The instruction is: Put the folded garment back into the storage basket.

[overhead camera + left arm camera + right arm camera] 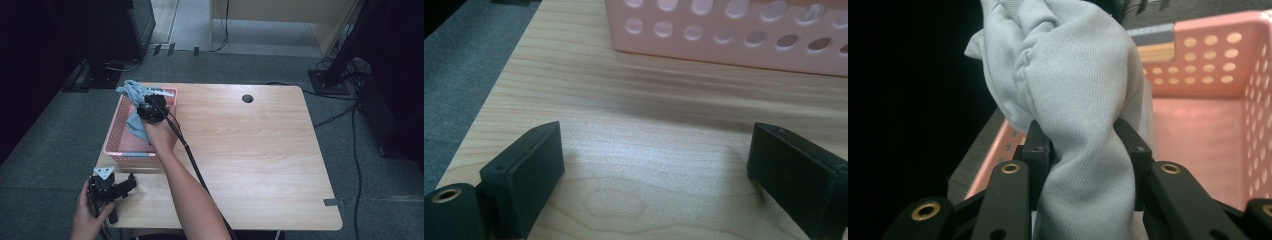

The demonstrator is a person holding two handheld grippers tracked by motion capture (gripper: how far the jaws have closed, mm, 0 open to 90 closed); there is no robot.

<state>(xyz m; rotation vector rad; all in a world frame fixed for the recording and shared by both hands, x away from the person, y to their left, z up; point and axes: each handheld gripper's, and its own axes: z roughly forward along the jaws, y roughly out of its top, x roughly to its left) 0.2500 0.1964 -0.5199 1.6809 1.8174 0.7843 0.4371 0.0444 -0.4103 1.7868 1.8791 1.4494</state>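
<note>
Right gripper (1083, 142) clenched on pale grey knit cloth (1083, 85) over pink perforated plastic basket (1198, 125) at table's left edge; left gripper (654, 175) released.

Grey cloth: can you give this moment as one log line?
right gripper: shut on grey cloth | place: over pink basket | left gripper: open, idle on table

Right claw (148, 106) clamped tight, arm stretched forward; left claw (131, 182) held low, jaws spread wide.
</note>
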